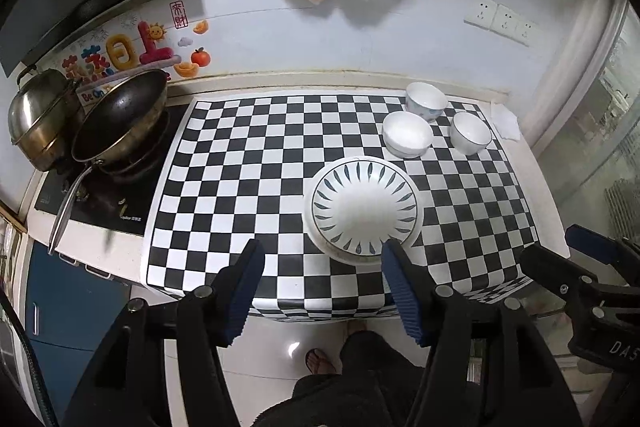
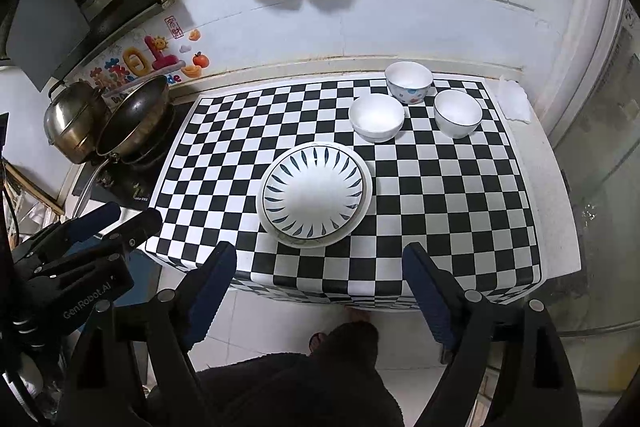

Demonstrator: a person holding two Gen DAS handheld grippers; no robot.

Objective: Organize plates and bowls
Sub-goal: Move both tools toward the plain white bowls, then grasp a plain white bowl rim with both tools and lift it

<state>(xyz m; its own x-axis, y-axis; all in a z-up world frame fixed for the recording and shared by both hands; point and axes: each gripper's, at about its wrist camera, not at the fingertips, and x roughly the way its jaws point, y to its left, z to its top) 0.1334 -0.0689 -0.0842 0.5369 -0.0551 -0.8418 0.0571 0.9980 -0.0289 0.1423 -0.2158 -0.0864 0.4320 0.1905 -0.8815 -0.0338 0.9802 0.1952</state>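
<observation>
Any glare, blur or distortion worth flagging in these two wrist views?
Left wrist: strong fisheye bending of the checkered mat, dark corner vignette, a glare spot on the floor tile, patterned plate sharp. Right wrist: same barrel distortion and vignette, the plate's white centre and the small bowls nearly blown out, no motion blur.

The checkered mat (image 2: 440,207) lies bare on its left half and along its right side, open to a gripper. A stack of plates (image 2: 316,187) stands near the middle front; three bowls (image 2: 376,117) cluster just behind it at the back right. A wok (image 2: 132,119) and a pot (image 2: 74,123) block the left end.
</observation>
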